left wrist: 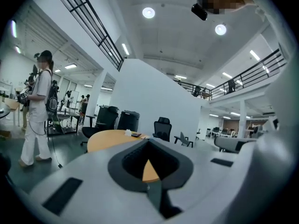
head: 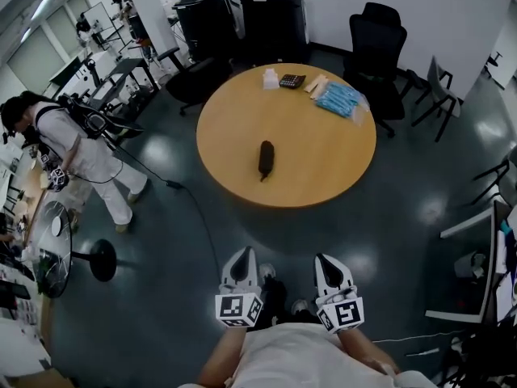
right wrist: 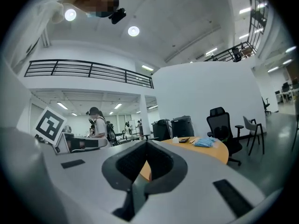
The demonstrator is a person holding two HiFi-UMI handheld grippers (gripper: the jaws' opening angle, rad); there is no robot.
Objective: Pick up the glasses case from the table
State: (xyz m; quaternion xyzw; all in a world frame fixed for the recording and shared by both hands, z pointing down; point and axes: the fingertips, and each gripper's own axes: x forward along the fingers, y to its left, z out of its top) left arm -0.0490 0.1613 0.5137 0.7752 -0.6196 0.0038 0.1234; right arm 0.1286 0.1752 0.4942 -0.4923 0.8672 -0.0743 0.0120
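The glasses case point(head: 265, 158) near the middle of the tabletop point(head: 323, 176) looks light, hard and slippery. Grab across its thin middle. The left tool point(head: 241, 257) and right tool point(head: 327, 263) are closed tight, holding nothing.

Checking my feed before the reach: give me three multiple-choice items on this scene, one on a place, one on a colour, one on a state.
1. Where does the glasses case lie?
A. On the round table, apart from the other items
B. On the floor
C. On a chair seat

2. What colour is the packet at the table's far side?
A. Red
B. Blue
C. Yellow

3. How do the jaws of the left gripper stand?
A. Wide apart
B. Shut on the case
C. Together, with nothing between them

Key: 1 A, the case lies alone near the table's middle. 2 B, the packet is light blue. 3 C, the left gripper view shows its jaws closed and empty.
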